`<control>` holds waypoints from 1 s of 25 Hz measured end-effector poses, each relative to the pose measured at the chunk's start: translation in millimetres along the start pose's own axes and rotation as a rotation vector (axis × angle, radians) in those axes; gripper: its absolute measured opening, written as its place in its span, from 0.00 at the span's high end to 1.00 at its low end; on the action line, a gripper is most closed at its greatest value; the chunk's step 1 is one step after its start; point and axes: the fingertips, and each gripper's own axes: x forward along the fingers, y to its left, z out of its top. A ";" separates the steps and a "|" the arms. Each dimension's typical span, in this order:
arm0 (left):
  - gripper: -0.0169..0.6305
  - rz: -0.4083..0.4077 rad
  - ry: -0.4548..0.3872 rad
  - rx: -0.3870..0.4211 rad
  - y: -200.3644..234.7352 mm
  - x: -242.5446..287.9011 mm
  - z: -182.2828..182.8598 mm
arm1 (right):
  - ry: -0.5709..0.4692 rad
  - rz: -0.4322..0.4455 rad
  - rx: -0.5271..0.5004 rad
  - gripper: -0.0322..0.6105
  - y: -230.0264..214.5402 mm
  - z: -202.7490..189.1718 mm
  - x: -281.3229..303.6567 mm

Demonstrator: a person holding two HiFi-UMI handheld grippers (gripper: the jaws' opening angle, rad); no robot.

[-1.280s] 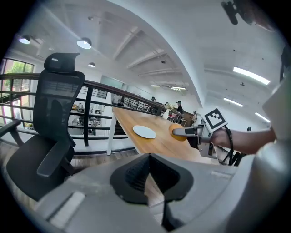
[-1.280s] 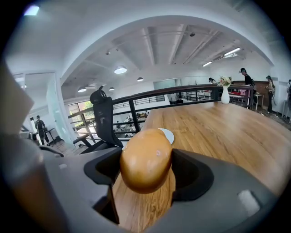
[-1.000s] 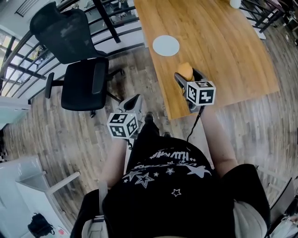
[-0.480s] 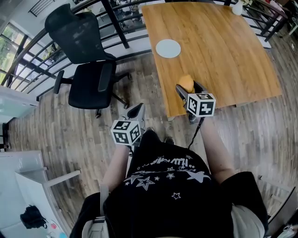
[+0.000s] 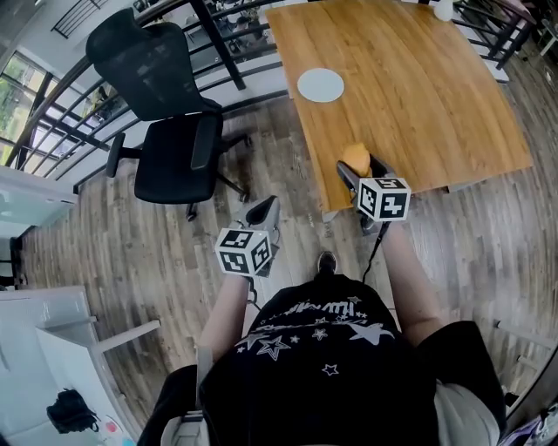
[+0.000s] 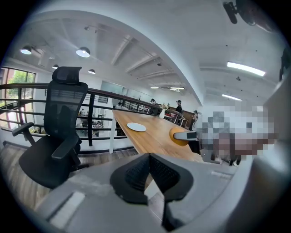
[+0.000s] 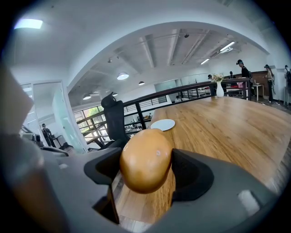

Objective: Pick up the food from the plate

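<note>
Drawn back toward the table (image 5: 418,87) edge, the right gripper (image 5: 361,167) clamps the orange food (image 5: 354,157). The left gripper (image 5: 264,207) has its jaws pressed together.

Wooden table (image 5: 418,78), black office chair (image 5: 166,131)

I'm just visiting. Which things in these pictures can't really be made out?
- Head view: the right gripper hides the lower part of the orange food.
- Left gripper view: a mosaic patch blanks the right side.
- Right gripper view: the white plate is too far to show crumbs.
- Head view: the white vase is cut off by the top edge.
</note>
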 end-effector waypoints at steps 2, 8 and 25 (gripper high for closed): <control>0.97 -0.007 0.003 -0.004 -0.2 -14.0 -6.0 | 0.000 -0.012 0.010 0.40 10.0 -6.2 -6.4; 0.97 -0.010 0.004 -0.016 5.2 -67.7 -28.0 | 0.006 -0.013 0.004 0.41 61.0 -32.2 -29.4; 0.97 -0.066 -0.028 -0.012 -20.3 -138.9 -71.8 | -0.022 -0.063 -0.004 0.41 103.7 -80.8 -119.0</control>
